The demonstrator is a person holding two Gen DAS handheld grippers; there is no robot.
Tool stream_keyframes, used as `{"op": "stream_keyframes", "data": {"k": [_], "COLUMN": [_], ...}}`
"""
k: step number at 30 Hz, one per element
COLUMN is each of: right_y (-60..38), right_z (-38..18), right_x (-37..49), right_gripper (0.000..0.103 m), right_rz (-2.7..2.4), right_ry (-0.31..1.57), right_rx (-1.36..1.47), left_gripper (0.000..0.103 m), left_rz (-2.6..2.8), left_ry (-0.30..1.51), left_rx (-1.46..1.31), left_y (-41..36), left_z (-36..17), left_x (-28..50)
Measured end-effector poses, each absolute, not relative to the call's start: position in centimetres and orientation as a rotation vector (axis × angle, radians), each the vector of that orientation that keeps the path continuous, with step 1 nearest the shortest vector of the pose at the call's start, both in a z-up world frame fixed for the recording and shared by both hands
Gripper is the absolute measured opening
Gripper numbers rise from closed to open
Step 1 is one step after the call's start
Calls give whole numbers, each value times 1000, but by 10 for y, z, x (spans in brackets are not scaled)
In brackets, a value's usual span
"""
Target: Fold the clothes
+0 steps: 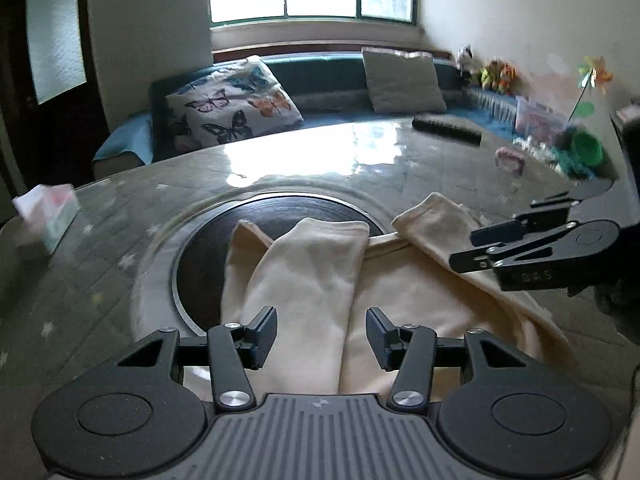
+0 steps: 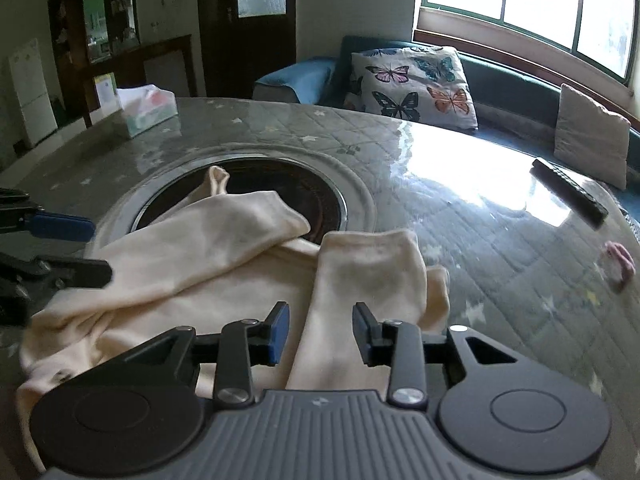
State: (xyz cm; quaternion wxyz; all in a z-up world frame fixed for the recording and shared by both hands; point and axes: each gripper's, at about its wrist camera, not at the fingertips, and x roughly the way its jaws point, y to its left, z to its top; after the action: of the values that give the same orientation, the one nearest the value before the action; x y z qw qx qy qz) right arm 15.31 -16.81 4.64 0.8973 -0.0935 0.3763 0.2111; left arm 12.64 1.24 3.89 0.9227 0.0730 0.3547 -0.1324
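Note:
A cream long-sleeved garment [image 1: 404, 304] lies on the glass-topped round table [image 1: 280, 168], partly over its dark round centre plate [image 1: 208, 248]. Both sleeves are folded inward over the body. My left gripper [image 1: 321, 334] is open, its jaws on either side of the left sleeve [image 1: 308, 276], just above it. My right gripper [image 2: 321, 330] is open over the right sleeve [image 2: 368, 276]. The right gripper also shows at the right in the left wrist view [image 1: 464, 246]. The left gripper shows at the left edge in the right wrist view [image 2: 88, 248].
A tissue box [image 1: 48, 216] stands at the table's left. A dark remote [image 1: 446, 128] and a small pink object [image 1: 510, 160] lie on the far right side. A green tub [image 1: 586, 148] and toys crowd the right edge. A sofa with a butterfly cushion [image 1: 232, 104] lies beyond.

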Motion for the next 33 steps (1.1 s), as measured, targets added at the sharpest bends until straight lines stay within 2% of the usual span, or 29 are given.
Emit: {"op": "stream_keyframes", "data": {"k": [8,14,16,17,18,19,20,21,22,33], "right_y": [-158,-155,-154,-154,-154,-155,-156,-157,-160,-217], "right_z": [20,25,21,18,17,18,19,20,23,62], "right_x": [179,174,176,178,179,179,179,179,178,142], "right_gripper": [33,34,33,33,30,20,15,6,3,2], "right_rz": [430,460,450,447,444,439,433,430,429,307], "right_ry": [808,781,785,789,788,785,782,780,777,662], "right_rx": [-240,-238,-251,-249,-247,-244,-240,-230,-217,-118], "left_gripper": [48,48,35,32,20,11,8,6,4,3], "left_rz": [-278,-256,-251,-248,-241,-236,-232,-227,-218,-14], "left_ry": [799,810,808,807,806,806,807,806,797,650], "left_rx": [239,226,213,208,203,192,179,162,150,-17], "left_y": [-21,-20,-17,-15,-12,-9,-6,-2,1,88], "left_z": [5,-7,-6,-6,-5,-3,-2,1,4,53], "left_x": [180,195,196,197,197,197,197,196,195,134]}}
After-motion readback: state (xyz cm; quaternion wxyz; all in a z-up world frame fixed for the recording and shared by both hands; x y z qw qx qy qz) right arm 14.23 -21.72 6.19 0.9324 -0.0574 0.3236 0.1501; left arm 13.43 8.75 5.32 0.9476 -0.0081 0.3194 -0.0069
